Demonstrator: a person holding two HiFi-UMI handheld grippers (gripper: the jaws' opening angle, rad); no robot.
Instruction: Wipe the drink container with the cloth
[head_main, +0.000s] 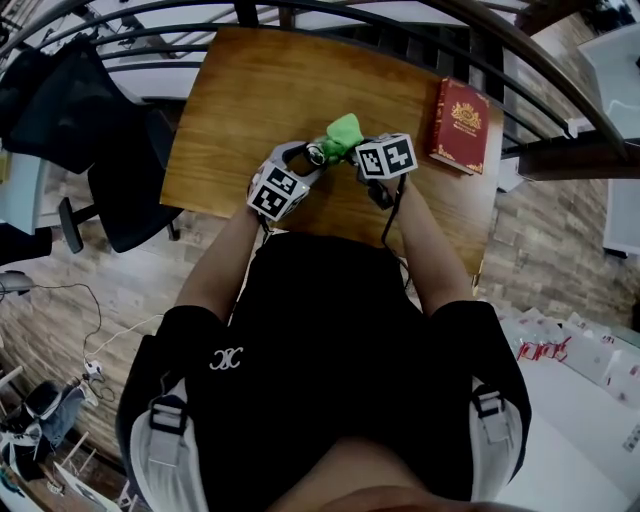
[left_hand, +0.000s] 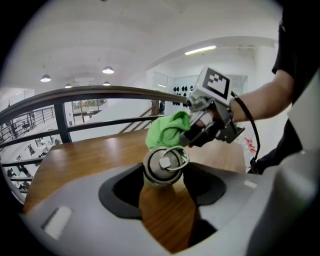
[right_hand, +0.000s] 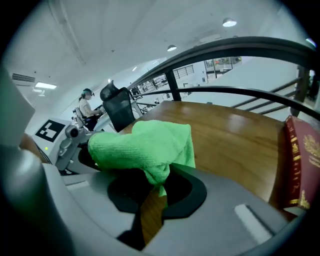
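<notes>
My left gripper (head_main: 303, 157) is shut on a small metal drink container (head_main: 316, 153) and holds it above the wooden table (head_main: 250, 90). In the left gripper view the container (left_hand: 162, 167) points its cap, which has a wire ring, toward the camera, between the jaws of the left gripper (left_hand: 164, 175). My right gripper (head_main: 354, 158) is shut on a bunched green cloth (head_main: 343, 134). The cloth (left_hand: 168, 129) rests against the container's far upper side, with the right gripper (left_hand: 199, 132) just behind it. In the right gripper view the cloth (right_hand: 145, 147) hides the container.
A red book with gold print (head_main: 459, 125) lies on the table's right side, also seen in the right gripper view (right_hand: 302, 170). A dark curved railing (head_main: 400, 40) runs behind the table. A black office chair (head_main: 110, 150) stands to the left.
</notes>
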